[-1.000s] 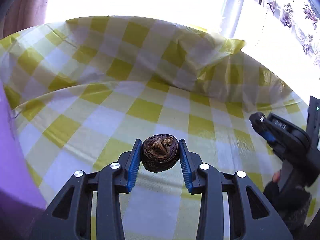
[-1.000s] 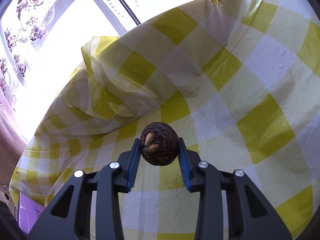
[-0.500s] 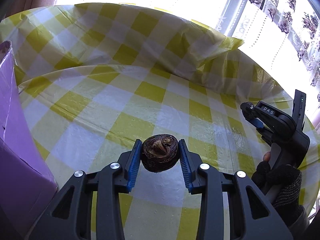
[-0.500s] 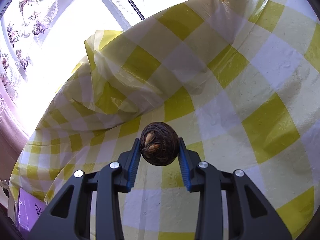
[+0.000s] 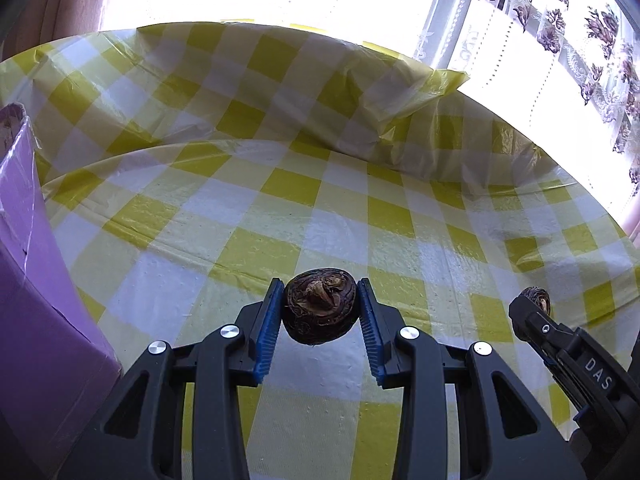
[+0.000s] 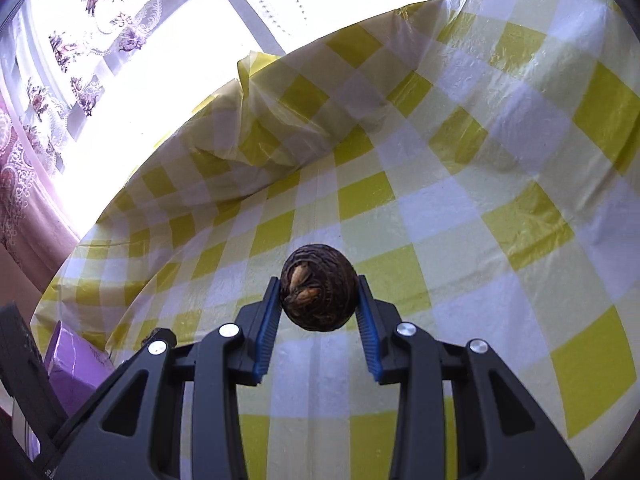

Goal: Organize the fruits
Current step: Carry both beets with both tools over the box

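Note:
My left gripper is shut on a dark brown wrinkled water chestnut, held above the yellow-and-white checked tablecloth. My right gripper is shut on a second, rounder brown water chestnut, also held above the cloth. The right gripper also shows at the lower right of the left wrist view, with its chestnut at the tip. A purple box stands at the left edge, to the left of my left gripper.
The tablecloth rises in a crumpled fold at the back, below a bright window with flowered lace curtains. The purple box also shows small at the lower left of the right wrist view.
The left gripper has pulled back and to the right of the purple box, showing more cloth. The right gripper has come nearer at the lower right. Both still hold their chestnuts.

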`<action>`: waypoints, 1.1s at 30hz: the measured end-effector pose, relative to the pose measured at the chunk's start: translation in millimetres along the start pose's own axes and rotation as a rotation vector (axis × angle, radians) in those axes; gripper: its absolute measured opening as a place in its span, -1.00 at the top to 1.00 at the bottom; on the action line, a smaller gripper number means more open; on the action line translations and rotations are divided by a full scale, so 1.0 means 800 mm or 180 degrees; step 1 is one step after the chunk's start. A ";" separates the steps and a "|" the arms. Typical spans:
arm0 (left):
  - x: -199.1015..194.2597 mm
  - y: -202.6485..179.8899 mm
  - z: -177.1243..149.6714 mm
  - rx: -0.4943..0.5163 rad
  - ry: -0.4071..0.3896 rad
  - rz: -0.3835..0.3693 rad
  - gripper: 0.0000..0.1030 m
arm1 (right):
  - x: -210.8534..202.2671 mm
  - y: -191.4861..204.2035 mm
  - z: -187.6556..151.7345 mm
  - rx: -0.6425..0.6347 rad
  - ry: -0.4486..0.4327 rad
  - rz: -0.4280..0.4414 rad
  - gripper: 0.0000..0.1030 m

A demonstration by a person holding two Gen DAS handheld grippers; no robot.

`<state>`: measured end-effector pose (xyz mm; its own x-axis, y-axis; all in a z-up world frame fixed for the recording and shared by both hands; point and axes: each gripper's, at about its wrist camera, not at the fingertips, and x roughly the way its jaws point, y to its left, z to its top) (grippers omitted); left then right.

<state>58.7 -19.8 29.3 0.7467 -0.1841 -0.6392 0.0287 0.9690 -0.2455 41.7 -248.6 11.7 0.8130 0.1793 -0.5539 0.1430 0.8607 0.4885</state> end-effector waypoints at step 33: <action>-0.295 0.067 -0.057 0.0065 -0.1592 0.0874 0.30 | -0.207 0.181 -0.124 -0.1388 -0.1117 0.0411 0.28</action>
<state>-146.3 68.2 133.6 0.9522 0.1705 -0.2535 -0.2015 0.9742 -0.1018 -128.2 -106.3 107.0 0.9577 0.1914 -0.2150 -0.1555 0.9726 0.1730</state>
